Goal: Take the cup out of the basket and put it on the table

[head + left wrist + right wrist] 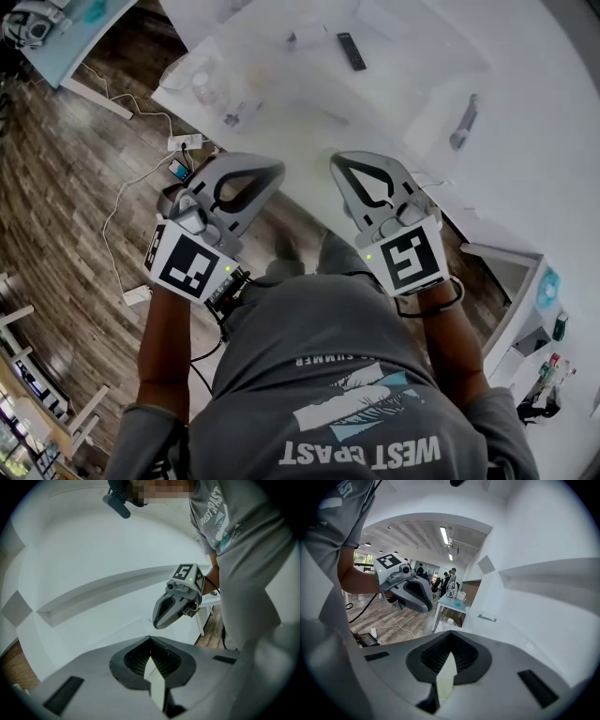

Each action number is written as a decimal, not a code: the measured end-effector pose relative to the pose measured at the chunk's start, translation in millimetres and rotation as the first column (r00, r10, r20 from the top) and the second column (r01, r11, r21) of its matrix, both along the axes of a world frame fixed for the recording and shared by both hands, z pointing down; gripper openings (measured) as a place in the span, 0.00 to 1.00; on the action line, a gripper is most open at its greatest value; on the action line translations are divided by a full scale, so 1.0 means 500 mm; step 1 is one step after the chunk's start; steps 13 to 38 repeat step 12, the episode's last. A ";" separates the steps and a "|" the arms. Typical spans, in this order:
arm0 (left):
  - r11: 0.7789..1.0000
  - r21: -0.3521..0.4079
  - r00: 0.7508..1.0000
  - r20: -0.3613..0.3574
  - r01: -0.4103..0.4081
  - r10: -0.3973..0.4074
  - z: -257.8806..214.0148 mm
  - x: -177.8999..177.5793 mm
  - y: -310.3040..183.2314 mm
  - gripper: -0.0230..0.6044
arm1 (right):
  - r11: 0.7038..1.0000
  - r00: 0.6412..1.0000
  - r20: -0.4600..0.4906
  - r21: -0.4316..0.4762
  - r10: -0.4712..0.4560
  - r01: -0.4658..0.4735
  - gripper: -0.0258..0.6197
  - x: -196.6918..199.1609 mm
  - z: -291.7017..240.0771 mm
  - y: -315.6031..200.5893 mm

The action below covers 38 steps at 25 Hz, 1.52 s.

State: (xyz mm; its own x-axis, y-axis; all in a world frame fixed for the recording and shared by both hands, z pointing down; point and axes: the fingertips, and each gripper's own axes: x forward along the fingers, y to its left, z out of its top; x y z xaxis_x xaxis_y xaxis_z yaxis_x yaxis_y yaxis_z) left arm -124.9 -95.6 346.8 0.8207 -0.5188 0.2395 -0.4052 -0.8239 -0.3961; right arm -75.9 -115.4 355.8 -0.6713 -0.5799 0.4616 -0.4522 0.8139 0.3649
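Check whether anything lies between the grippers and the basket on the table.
Nothing visible does. The left gripper and right gripper hang shut and empty at the near edge of the table. The translucent basket sits farther out to the left, with only pale tabletop showing between. The cup inside is too faint to make out.

White table (pixel 525 141) with black remote (pixel 352 51)

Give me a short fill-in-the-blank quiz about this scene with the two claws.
1. The left claw and the right claw are both ____, with nothing between them.
2. A black remote control lies on the ____ table.
3. The floor beside the table is made of ____.
Missing words: shut; white; wood.
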 end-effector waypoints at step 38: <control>1.000 0.012 1.000 -0.004 -0.014 0.014 -0.010 0.001 0.005 0.05 | 0.998 0.999 0.031 0.047 0.028 -0.029 0.06 0.016 -0.062 0.022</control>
